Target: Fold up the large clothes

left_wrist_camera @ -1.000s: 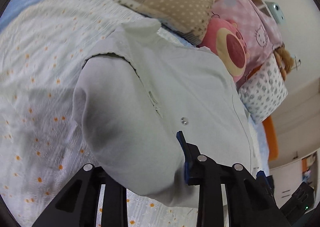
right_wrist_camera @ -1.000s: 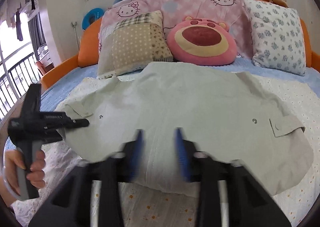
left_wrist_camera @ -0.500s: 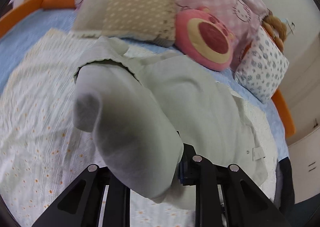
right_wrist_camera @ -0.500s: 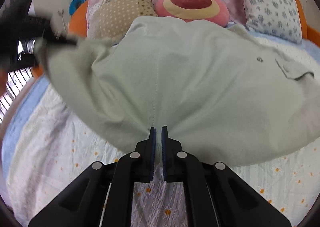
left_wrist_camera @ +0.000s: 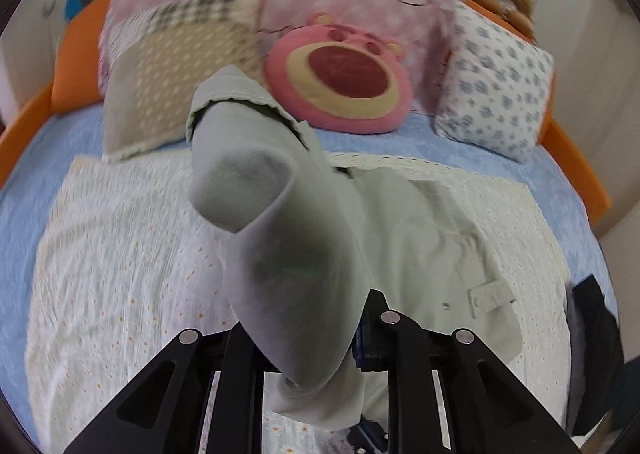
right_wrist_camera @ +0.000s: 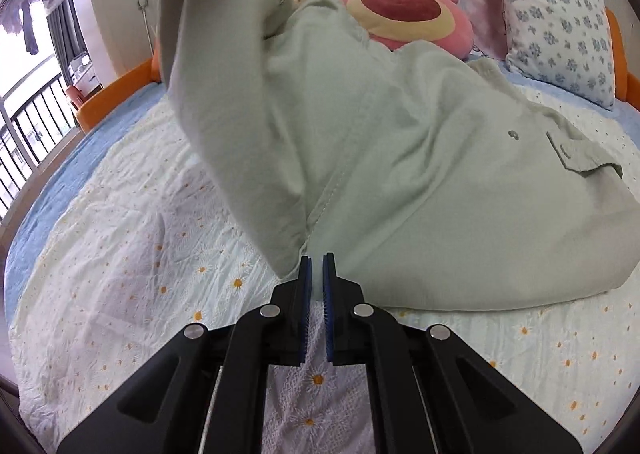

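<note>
Bedroom w/ an orange-framed bed, daisy-print quilt spread over a blue sheet, pillows and a pink bear cushion lined up at the head. On the quilt lay the pale green shirt, mostly flat on its right side, pocket flap and a snap showing. Left gripper had one side of the shirt draped between and over its jaws, which were closing on the cloth; that flap hung up off the bed. Right gripper sat at the near hem by the centre seam, jaws nearly together, pinching the hem edge as far as I could tell. Progress, my read: early, first lengthwise fold only begun; flap not yet laid across, other side and crosswise folds left to do.
</note>
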Motion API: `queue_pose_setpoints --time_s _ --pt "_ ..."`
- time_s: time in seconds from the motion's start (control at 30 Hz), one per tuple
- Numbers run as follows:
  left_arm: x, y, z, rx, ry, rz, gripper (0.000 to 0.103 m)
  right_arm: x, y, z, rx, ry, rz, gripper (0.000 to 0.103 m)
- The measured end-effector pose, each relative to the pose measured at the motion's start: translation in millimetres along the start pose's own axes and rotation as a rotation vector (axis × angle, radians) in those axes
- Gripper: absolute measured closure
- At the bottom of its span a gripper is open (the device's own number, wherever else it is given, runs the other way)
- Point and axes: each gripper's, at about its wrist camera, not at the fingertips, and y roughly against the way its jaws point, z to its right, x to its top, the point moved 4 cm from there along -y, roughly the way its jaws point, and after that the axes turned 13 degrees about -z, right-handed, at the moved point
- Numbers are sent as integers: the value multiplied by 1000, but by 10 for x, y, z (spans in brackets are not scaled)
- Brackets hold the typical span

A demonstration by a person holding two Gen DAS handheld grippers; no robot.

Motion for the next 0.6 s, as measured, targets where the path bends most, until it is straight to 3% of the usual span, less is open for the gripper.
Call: queue_pose_setpoints --time_s 0.23,0.47,0.57,0.6 --pt "131 144 906 62 -157 2 81 7 154 31 -77 16 47 98" --pt "22 -158 1943 255 -411 -111 81 -44 140 77 -144 38 64 98" --pt "-159 -427 2321 371 -527 -158 81 -87 102 53 -170 49 69 98" --pt "-278 -567 2460 440 -591 -173 81 -102 73 43 -175 54 66 98"
